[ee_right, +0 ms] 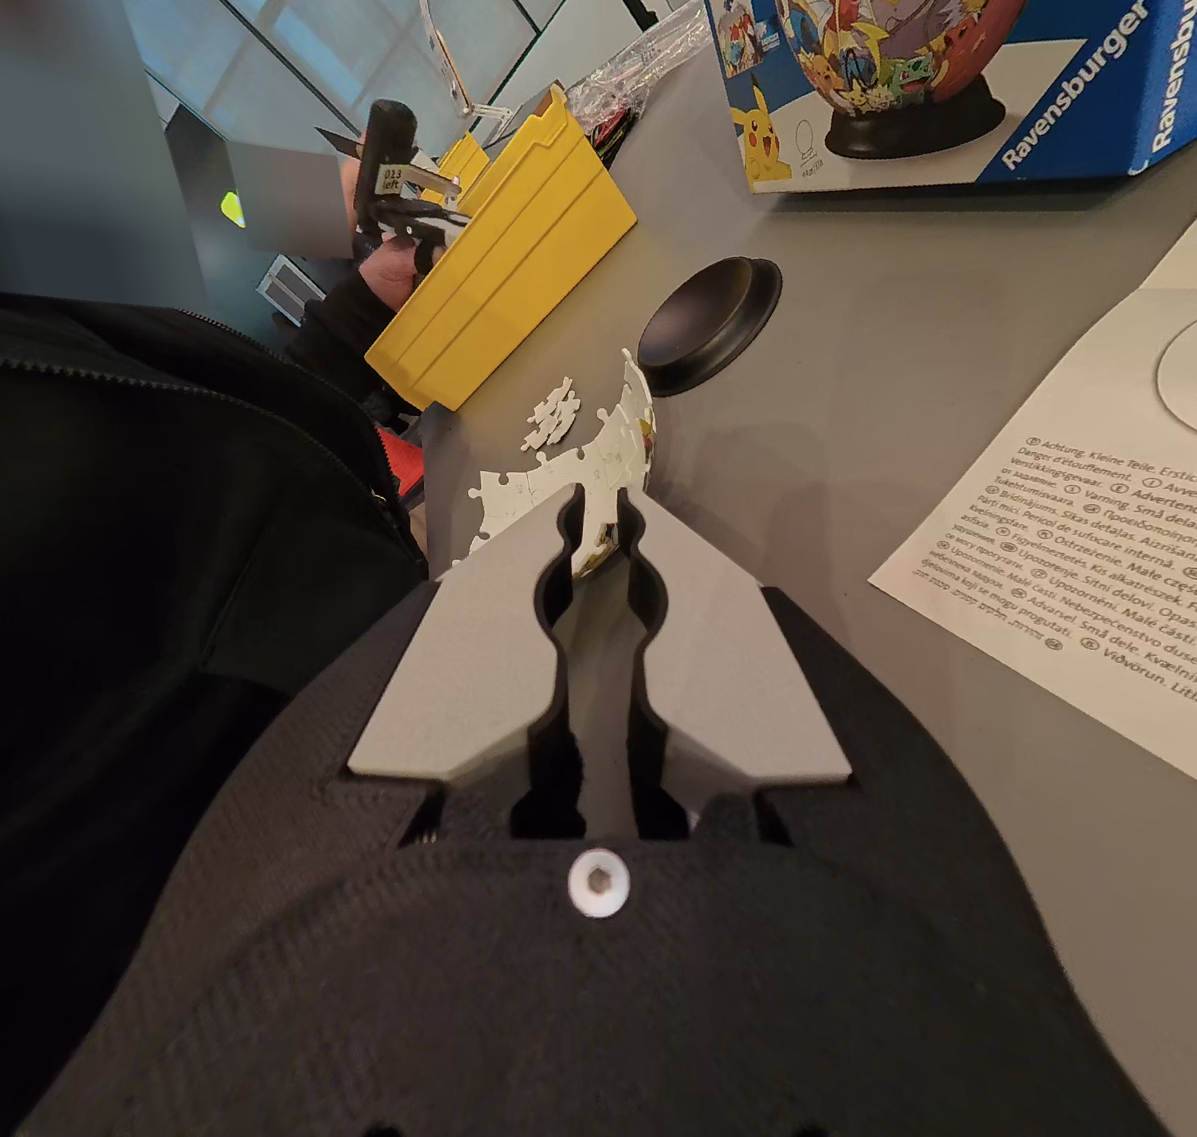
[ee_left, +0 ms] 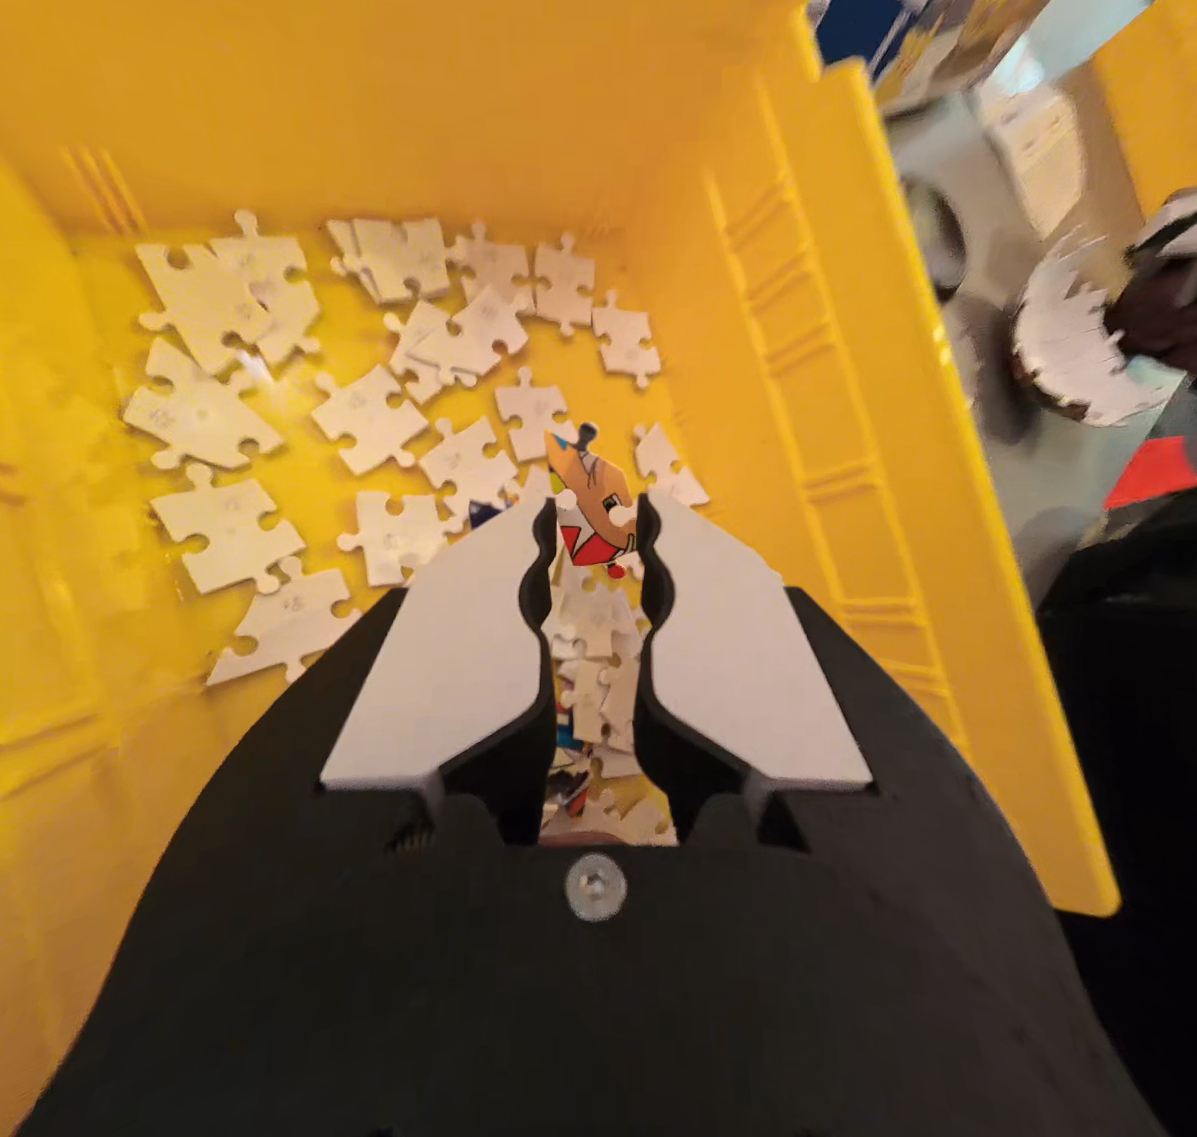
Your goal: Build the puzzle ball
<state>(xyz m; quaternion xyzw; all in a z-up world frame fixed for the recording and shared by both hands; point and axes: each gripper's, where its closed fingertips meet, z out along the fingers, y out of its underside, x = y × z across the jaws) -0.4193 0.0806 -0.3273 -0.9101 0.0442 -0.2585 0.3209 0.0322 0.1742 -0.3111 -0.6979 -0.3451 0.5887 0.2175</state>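
In the left wrist view my left gripper (ee_left: 597,516) is down inside a yellow bin (ee_left: 401,102), shut on a coloured puzzle piece (ee_left: 592,490) that stands upright between the fingertips. Several loose pieces (ee_left: 363,419) lie white side up on the bin floor. In the right wrist view my right gripper (ee_right: 599,502) is shut on the rim of a partly built puzzle ball (ee_right: 625,432), a curved shell with its white inside showing, resting low over the grey table. The ball also shows blurred in the left wrist view (ee_left: 1069,342).
On the grey table (ee_right: 842,393) are the yellow bin (ee_right: 518,264), a black round stand (ee_right: 706,322), a small clump of joined white pieces (ee_right: 550,413), the puzzle box (ee_right: 939,50), a printed sheet (ee_right: 1069,490) and a clear plastic bag (ee_right: 635,63). A person's dark jacket (ee_right: 162,490) fills the left. The gap from one gripper's tips to the other's is roughly 45 centimeters.
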